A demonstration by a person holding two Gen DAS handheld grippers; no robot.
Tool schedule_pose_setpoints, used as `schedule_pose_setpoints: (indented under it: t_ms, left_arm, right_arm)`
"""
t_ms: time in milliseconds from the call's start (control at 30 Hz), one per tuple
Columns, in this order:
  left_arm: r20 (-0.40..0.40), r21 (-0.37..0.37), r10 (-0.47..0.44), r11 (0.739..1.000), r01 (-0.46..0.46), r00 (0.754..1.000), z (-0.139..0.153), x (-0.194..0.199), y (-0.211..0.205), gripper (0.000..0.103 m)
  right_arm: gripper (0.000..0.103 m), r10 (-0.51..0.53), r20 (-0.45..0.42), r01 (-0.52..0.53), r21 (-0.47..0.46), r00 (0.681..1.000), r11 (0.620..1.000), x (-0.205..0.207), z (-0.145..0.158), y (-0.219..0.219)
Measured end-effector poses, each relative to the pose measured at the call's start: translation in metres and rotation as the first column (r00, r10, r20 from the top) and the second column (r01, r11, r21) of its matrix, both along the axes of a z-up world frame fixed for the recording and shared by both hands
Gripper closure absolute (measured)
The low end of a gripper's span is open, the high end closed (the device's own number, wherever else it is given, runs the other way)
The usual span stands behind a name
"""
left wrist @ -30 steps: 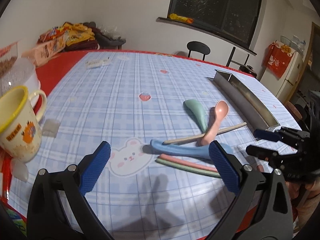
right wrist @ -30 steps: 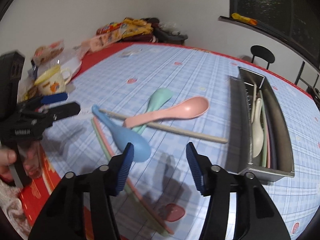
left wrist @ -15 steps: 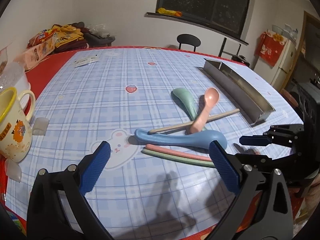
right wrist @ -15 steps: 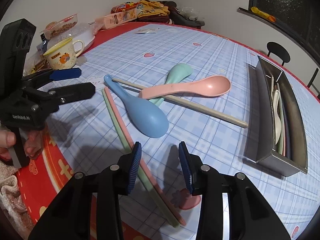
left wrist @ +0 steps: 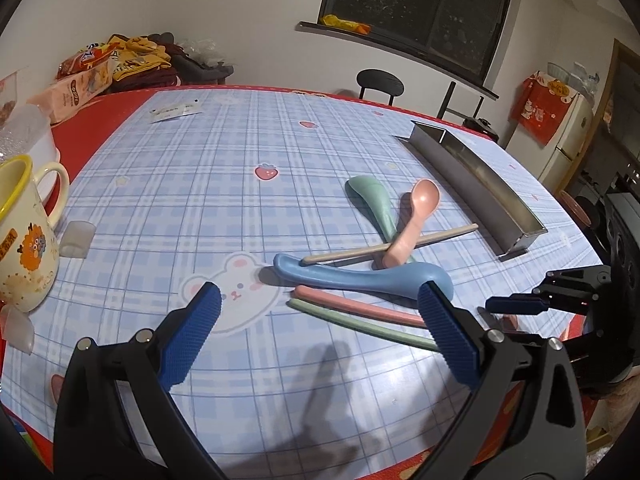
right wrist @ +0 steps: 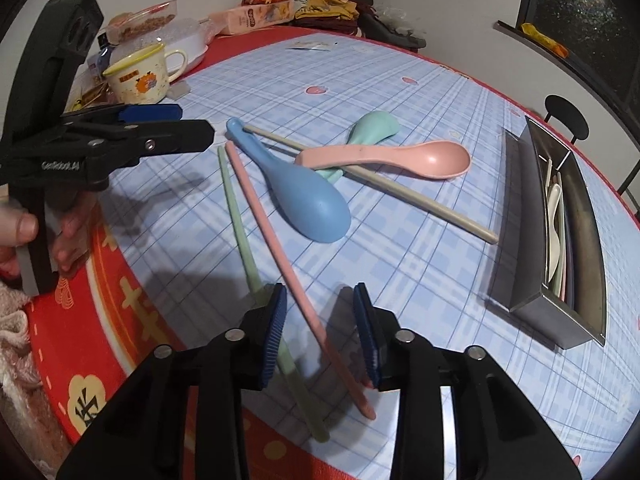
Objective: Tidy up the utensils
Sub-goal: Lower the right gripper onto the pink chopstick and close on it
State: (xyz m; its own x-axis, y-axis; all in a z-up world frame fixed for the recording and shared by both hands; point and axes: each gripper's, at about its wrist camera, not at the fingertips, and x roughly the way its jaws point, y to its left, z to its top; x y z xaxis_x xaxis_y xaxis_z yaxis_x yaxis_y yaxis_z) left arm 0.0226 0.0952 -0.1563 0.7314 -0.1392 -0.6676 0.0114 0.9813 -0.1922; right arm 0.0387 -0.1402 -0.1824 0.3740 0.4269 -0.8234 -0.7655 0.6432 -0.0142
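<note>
Pink chopstick lies between right tool pads, jaws just narrowing, not clamped; left tool wide apart.

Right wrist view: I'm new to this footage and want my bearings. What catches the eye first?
A tangle of pastel utensils mid-table: a blue spoon, with a pink spoon lying across a beige chopstick. Nearer, the right gripper, its fingers just closing, straddles a pink chopstick without pressing it. A steel tray sits right, already holding utensils.

Home dining room: tablecloth, fridge.
</note>
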Motion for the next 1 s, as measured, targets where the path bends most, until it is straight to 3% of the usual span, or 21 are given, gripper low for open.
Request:
schedule_pose_setpoints:
  t_ms: [200, 367, 500, 567, 633, 800, 900, 1000]
  left_arm:
    - [0.042, 0.03, 0.014, 0.999, -0.015, 0.999, 0.008, -0.008, -0.001, 0.006]
    - [-0.03, 0.074, -0.016, 0.997, 0.018, 0.999, 0.008, -0.01, -0.008, 0.006]
    - [-0.057, 0.048, -0.074, 0.996, 0.076, 0.996, 0.008, -0.021, -0.016, 0.006]
    - [-0.073, 0.022, -0.102, 0.994, 0.104, 0.992, 0.007, -0.026, -0.018, 0.006]
    - [-0.09, 0.01, -0.121, 0.992, 0.122, 0.989, 0.006, -0.029, -0.02, 0.007]
    - [-0.11, 0.035, -0.134, 0.99, 0.139, 0.985, 0.004, -0.035, -0.027, 0.012]
    - [-0.132, 0.016, -0.139, 0.99, 0.142, 0.981, 0.001, -0.036, -0.028, 0.022]
    - [-0.158, 0.002, -0.142, 0.989, 0.145, 0.977, -0.003, -0.037, -0.032, 0.025]
  right_arm:
    - [0.075, 0.005, -0.008, -0.005, -0.021, 1.0, 1.0, -0.002, 0.001, -0.008]
    - [0.075, 0.038, -0.002, -0.038, -0.061, 0.999, 0.997, -0.01, 0.002, -0.007]
    - [0.074, 0.071, -0.001, -0.071, -0.082, 0.997, 0.994, -0.019, 0.003, -0.002]
    - [0.07, 0.081, 0.001, -0.081, -0.09, 0.997, 0.993, -0.024, 0.003, 0.001]
    - [0.057, 0.096, 0.001, -0.096, -0.092, 0.995, 0.991, -0.03, 0.003, 0.007]
    - [0.04, 0.142, -0.01, -0.143, -0.072, 0.99, 0.987, -0.044, 0.004, 0.026]
    - [0.036, 0.148, -0.005, -0.148, -0.053, 0.989, 0.988, -0.044, 0.006, 0.031]
    - [0.036, 0.131, 0.009, -0.131, -0.036, 0.991, 0.991, -0.039, 0.012, 0.025]
